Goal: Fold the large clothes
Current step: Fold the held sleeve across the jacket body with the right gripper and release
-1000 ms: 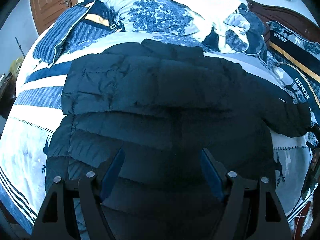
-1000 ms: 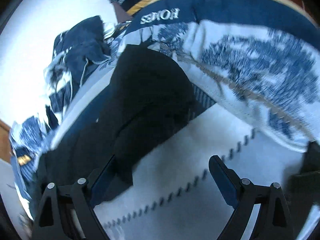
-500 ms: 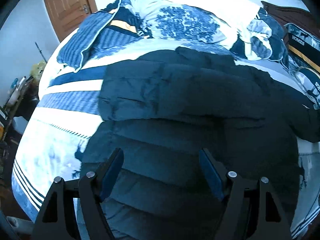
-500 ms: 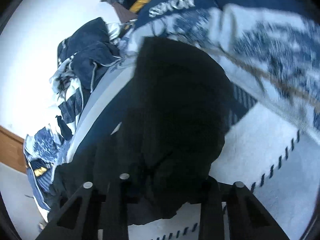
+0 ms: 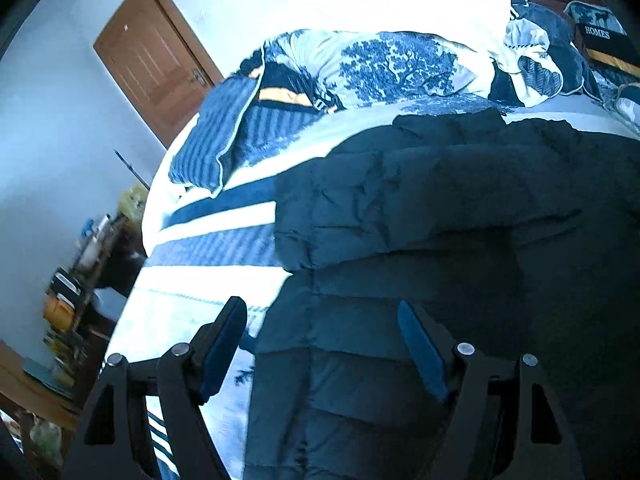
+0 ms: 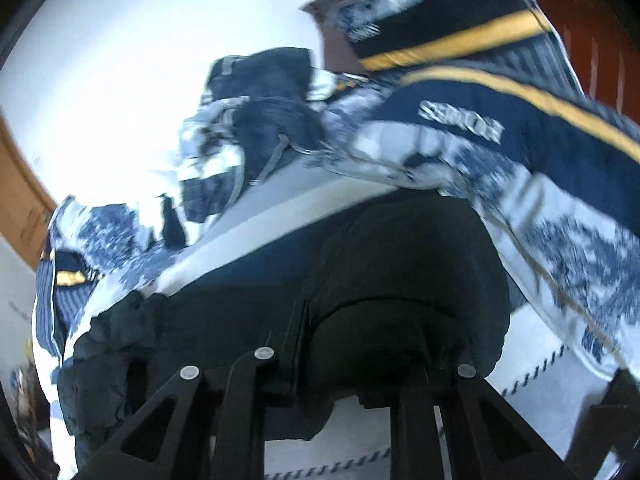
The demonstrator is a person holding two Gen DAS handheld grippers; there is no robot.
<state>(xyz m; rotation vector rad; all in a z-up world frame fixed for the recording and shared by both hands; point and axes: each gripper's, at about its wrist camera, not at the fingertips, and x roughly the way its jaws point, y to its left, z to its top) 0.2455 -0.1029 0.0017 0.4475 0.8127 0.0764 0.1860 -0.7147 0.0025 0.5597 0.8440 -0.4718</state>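
Brown door (image 5: 154, 60) behind bed; rumpled blue-white quilt (image 5: 384, 66); "HOMES" pillow (image 6: 500, 120).

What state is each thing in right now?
Jacket: spread on the bed, one sleeve folded across its body.
Other sleeve: pinched, lifted off the bed.
Left tongs: open, empty, above the jacket.
Right tongs: just closed on the sleeve.
Door: shut.

Dark quilted jacket (image 5: 460, 208), blue-white striped bedspread (image 5: 208, 248)

Black jaws, blue pads (image 5: 420, 350), silver screws (image 5: 465, 348)
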